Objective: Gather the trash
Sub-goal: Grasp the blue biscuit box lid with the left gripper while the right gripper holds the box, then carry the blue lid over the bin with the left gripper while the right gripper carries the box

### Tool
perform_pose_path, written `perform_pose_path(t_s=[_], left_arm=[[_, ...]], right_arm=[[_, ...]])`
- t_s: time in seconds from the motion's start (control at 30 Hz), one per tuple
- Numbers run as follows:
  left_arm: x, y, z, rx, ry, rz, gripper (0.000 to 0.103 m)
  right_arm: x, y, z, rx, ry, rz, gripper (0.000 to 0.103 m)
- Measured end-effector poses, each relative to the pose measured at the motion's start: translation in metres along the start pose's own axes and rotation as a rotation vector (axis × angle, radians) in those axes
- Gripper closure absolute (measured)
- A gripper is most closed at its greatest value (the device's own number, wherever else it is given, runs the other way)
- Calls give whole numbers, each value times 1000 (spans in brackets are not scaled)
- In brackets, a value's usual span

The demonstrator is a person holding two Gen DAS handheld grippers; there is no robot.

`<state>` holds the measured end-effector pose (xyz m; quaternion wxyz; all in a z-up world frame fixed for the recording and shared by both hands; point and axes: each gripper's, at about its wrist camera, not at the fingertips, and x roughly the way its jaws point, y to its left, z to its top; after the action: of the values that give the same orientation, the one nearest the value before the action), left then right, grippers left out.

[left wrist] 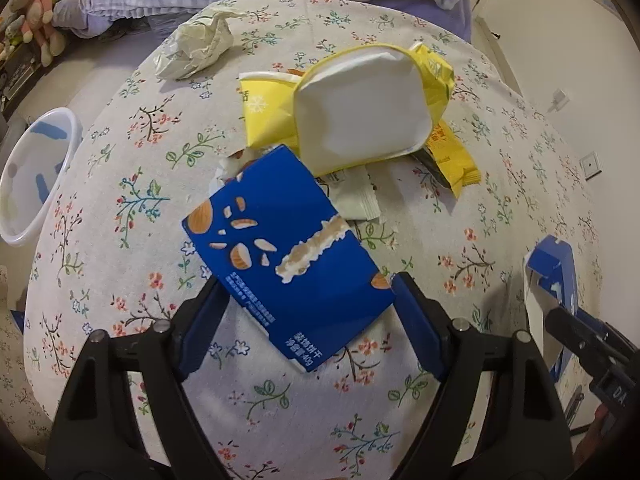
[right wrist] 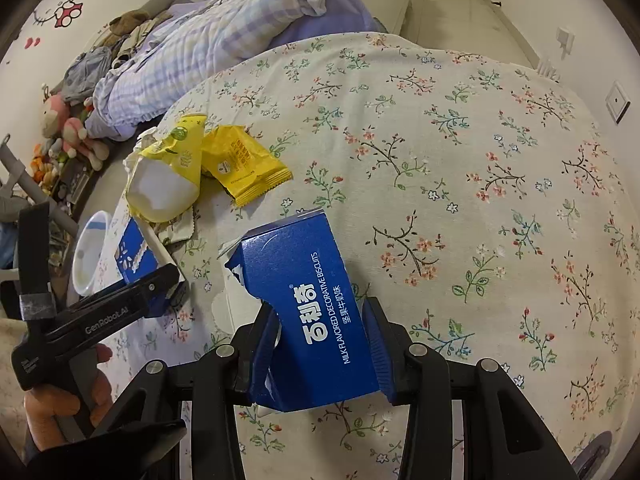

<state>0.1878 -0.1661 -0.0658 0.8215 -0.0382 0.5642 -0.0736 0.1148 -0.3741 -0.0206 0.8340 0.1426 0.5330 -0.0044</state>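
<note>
- Floral-clothed surface (left wrist: 120, 184) carries wrappers.
- Right claw (right wrist: 320, 332) clamps a torn blue box (right wrist: 304, 312).
- Left claw (left wrist: 306, 300), wide, straddles the flat blue carton (left wrist: 280, 252); next, close on it, then carry to the white bin (left wrist: 36, 176).

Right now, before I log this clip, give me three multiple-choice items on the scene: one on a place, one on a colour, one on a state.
1. Where is the white bin? A on the bed; B on a chair; C on the floor beside the table.
2. What colour is the box in the right gripper? A blue; B red; C green.
3. How is the right gripper? A open and empty; B shut on the box; C shut on nothing.
Key: 1 C, it stands below the table's edge; 2 A, its printed face is blue; 3 B, both pads press its sides.
</note>
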Motion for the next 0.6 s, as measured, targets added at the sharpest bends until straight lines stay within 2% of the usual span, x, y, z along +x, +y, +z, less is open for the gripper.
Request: perform_pose_path(t_s=[0.3,0.6], left_arm=[[-19,16,-4,62,-4,-63,22],[-42,61,-10,62,-16,-91,27]], right_arm=[[-7,10,2,-5,-25,9,59],[-6,46,11,-46,-43,32,59]])
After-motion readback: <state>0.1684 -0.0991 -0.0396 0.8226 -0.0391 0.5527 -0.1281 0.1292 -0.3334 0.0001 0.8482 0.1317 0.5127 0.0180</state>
